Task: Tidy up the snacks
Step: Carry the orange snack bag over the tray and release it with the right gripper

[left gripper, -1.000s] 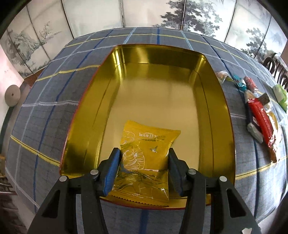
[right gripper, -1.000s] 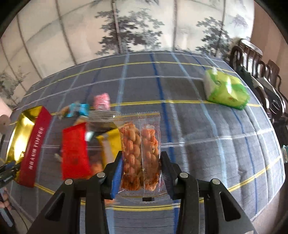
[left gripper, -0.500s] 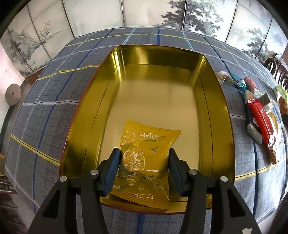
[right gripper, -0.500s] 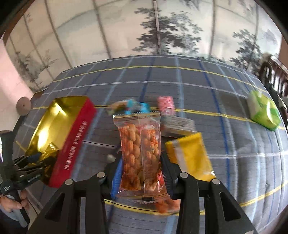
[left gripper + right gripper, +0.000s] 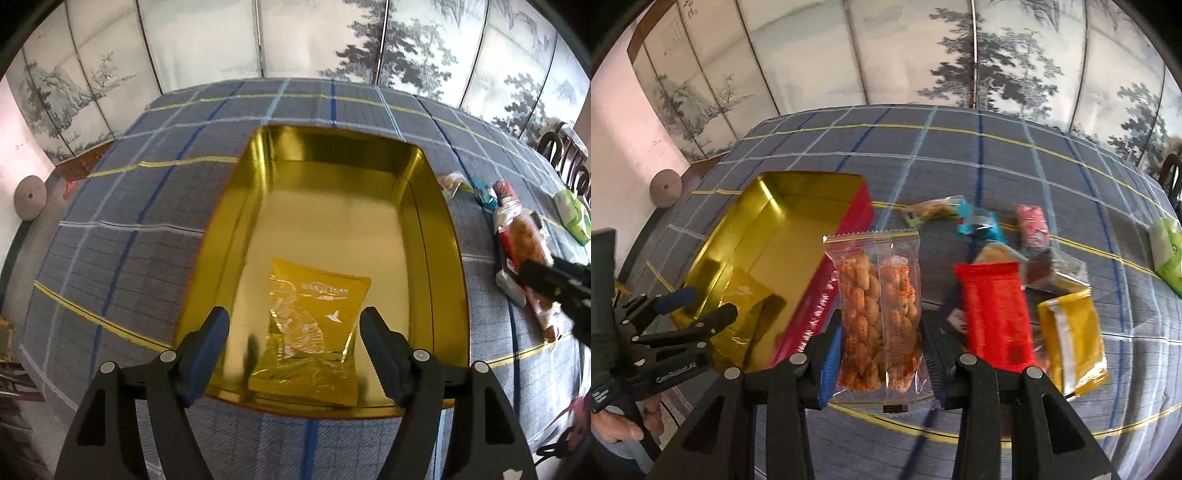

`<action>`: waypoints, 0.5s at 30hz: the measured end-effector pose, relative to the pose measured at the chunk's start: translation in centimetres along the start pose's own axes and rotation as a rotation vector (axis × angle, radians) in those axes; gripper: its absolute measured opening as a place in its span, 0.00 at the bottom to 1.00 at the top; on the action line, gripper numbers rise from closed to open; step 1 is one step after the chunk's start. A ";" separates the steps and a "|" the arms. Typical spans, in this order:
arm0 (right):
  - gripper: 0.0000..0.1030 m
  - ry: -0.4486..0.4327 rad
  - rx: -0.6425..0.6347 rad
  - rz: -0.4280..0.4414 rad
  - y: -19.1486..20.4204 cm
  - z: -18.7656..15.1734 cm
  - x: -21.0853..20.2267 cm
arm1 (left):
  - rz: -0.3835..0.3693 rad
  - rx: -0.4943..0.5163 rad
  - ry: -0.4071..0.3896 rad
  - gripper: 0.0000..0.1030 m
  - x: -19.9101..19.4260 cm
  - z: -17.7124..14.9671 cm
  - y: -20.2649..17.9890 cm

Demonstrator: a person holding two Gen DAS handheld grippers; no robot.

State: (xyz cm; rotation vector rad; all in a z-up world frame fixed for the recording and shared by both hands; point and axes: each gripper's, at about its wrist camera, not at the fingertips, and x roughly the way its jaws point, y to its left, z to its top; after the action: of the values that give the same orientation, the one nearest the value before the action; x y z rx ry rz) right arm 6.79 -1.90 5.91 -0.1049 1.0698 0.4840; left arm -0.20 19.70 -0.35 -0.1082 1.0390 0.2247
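Left gripper: spread wide, its jaws having just been opening; the yellow snack packet lies between the blue pads, which no longer press on it.
Right gripper: pinching a clear peanut packet by its lower half, one pad on each long edge.
Container: gold tin box with red outer walls, lid off, standing on the plaid-covered surface.
Contents of the box: only the yellow snack packet, flat on the gold floor at the near end, touching the near wall.
Yellow packet axis: long axis runs from the near wall toward the far wall, printed face up, slightly skewed to the right.
Peanut packet axis: upright in the right wrist view, long axis in line with the fingers, serrated top seal pointing away from the gripper.
Peanut packet place: held above the surface, just beside the box's red long wall, not over the opening.
Loose snacks: a red packet, a second yellow packet, a blue wrapper, a pink wrapper and a green packet lie on the surface to the right of the box.
Person: a hand grips the left gripper's handle at the box's near end.
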 end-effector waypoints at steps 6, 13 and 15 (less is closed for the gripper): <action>0.39 0.011 -0.032 0.021 2.3 0.3 0.6 | 0.030 -0.073 -0.043 0.73 -2.1 -0.2 2.6; 0.39 0.003 -0.071 0.044 5.3 0.8 1.0 | 0.069 -0.173 -0.047 0.73 -3.4 -1.1 6.6; 0.39 0.006 -0.077 0.048 6.1 0.8 1.2 | 0.081 -0.191 -0.047 0.74 -3.7 -1.5 7.5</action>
State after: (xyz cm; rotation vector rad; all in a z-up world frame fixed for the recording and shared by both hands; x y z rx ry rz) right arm 5.28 4.18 6.19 -0.1492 1.0621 0.5691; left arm -5.00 26.18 2.22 -0.2326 0.9748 0.3982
